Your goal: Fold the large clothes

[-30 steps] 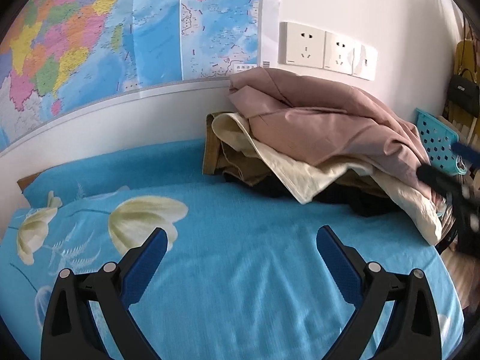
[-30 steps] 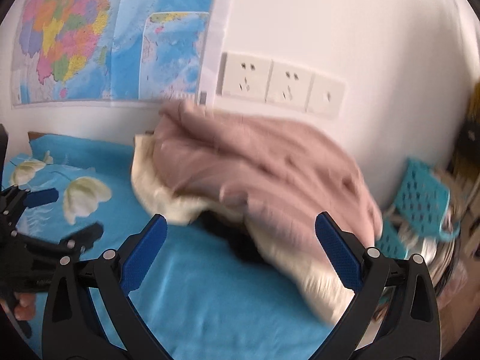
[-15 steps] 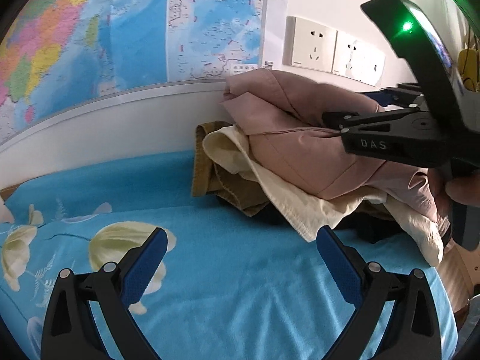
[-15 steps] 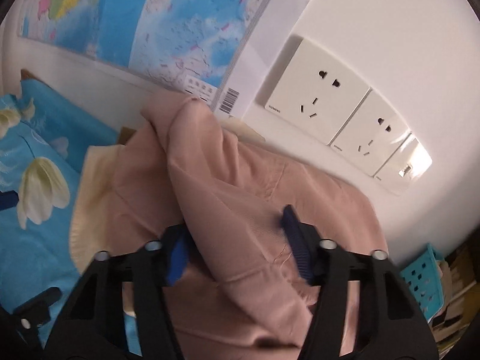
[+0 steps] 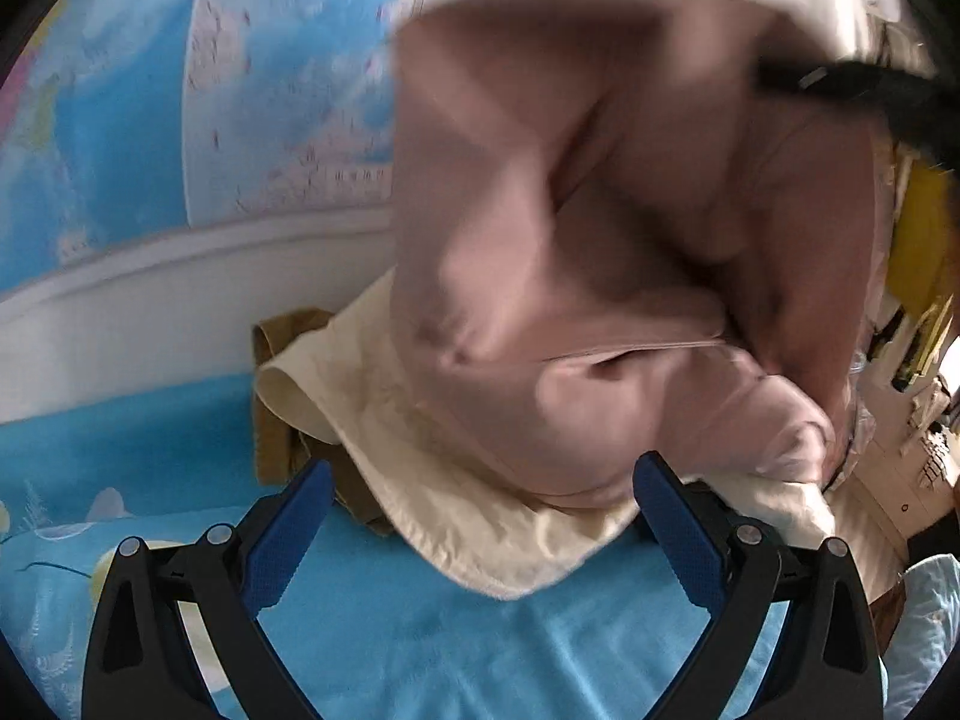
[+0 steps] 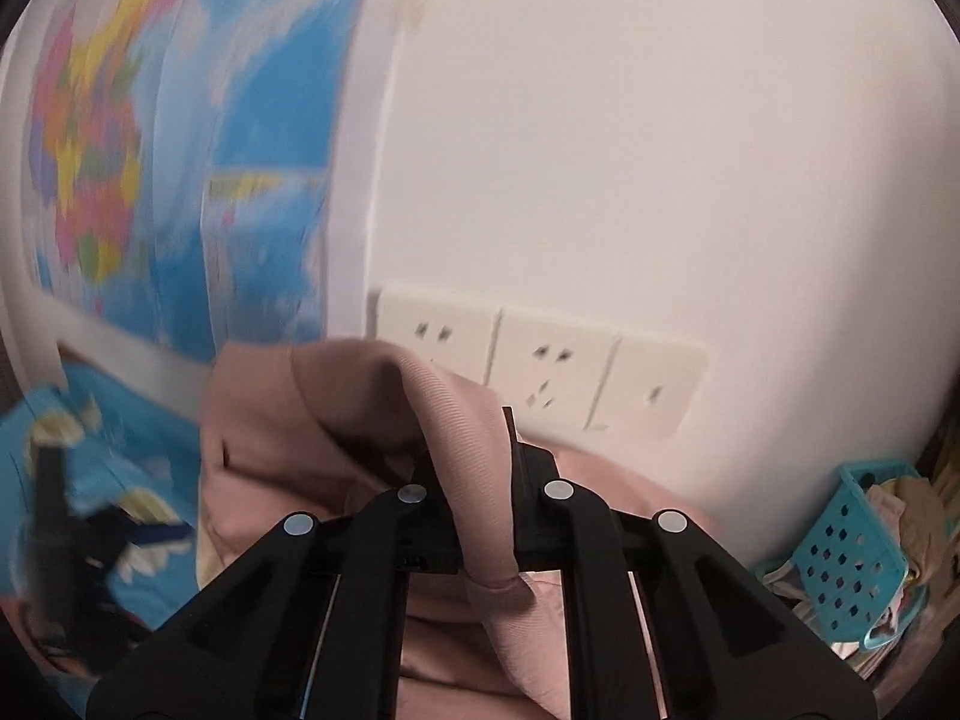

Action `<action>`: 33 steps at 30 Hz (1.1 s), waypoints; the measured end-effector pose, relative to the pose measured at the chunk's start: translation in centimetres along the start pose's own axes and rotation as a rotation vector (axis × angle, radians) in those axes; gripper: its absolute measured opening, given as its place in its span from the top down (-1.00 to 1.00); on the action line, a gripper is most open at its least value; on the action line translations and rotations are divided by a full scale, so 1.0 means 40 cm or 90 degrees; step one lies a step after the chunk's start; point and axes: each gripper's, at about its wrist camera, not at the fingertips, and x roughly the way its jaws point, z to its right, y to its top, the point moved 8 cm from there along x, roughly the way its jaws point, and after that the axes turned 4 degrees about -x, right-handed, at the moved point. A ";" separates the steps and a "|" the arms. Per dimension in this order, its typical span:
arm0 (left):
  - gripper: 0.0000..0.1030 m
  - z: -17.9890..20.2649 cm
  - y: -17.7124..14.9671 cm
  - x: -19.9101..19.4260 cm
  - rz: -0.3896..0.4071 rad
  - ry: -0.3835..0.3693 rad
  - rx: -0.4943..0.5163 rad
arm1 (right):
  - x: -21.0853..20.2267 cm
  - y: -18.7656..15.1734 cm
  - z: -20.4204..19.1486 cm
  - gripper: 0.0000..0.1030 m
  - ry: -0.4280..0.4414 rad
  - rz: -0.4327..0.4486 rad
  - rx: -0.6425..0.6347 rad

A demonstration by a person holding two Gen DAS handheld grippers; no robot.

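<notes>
The right gripper (image 6: 465, 468) has just been closing and now pinches a ribbed fold of the pink garment (image 6: 462, 450) between its jaws, holding it up in front of the white wall near the row of wall sockets (image 6: 540, 372). From the left wrist view the pink garment (image 5: 600, 240) hangs lifted above the pile at the far right of the bed, its lower part draped on a cream garment (image 5: 480, 510) that lies over a brown one (image 5: 276, 420). The left gripper (image 5: 480, 534) stands wide open over the blue flowered sheet (image 5: 480, 648), its blue pads touching nothing. A wall map (image 5: 210, 90) covers the far left wall.
</notes>
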 end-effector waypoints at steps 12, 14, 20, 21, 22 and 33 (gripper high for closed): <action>0.72 0.033 0.088 0.056 0.035 -0.121 -0.021 | -0.156 0.051 0.110 0.85 0.004 0.071 0.064; 0.79 0.051 0.117 0.006 0.068 -0.138 -0.007 | -0.221 0.074 0.131 0.86 -0.014 0.097 0.065; 0.83 0.112 0.198 -0.181 0.154 -0.188 0.031 | -0.489 0.176 0.170 0.86 -0.033 0.193 0.067; 0.82 0.123 0.210 -0.214 0.164 -0.192 0.043 | -0.539 0.193 0.167 0.86 -0.035 0.211 0.063; 0.80 0.129 0.215 -0.233 0.167 -0.187 0.054 | -0.574 0.203 0.163 0.86 -0.036 0.223 0.057; 0.93 0.013 0.126 -0.085 0.060 -0.007 0.008 | -0.468 0.035 0.107 0.86 0.031 0.104 0.091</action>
